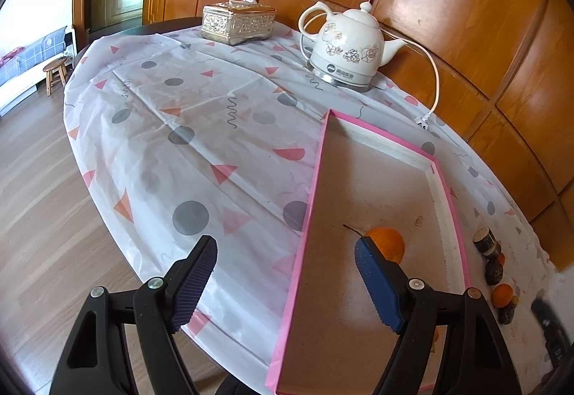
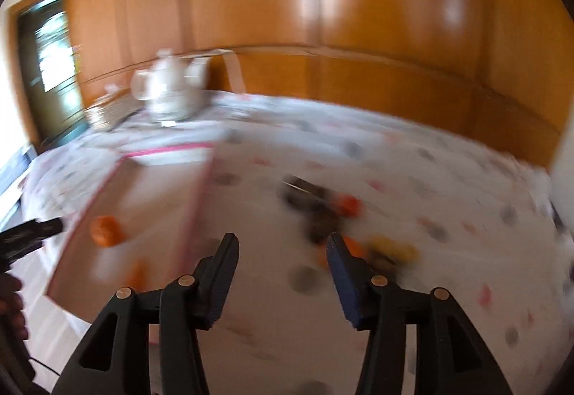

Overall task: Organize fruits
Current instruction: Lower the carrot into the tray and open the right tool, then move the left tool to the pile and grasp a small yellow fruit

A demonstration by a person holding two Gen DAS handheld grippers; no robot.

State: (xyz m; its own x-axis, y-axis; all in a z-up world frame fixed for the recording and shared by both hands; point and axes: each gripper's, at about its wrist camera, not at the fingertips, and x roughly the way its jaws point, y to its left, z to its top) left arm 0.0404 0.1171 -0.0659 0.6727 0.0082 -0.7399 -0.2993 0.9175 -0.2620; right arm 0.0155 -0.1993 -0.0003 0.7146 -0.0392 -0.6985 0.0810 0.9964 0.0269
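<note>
Orange [image 1: 389,242], round and bright-skinned, lies in pink-rimmed tray [image 1: 305,244].

A round table [image 1: 150,158] under a patterned cloth bears a tissue box [image 1: 238,22] at twelve o'clock, a kettle [image 1: 346,48] at one, a pink-rimmed tray [image 1: 315,187] and loose fruit [image 1: 501,294] at four.

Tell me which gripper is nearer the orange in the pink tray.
Left. The left gripper hangs right over the orange; the right gripper is beyond the tray's edge, over the tablecloth.

We see one orange [image 1: 387,242] in the tray [image 1: 315,187] — more fruits [image 1: 500,294] lie right of it — kettle [image 1: 346,48] behind.
</note>
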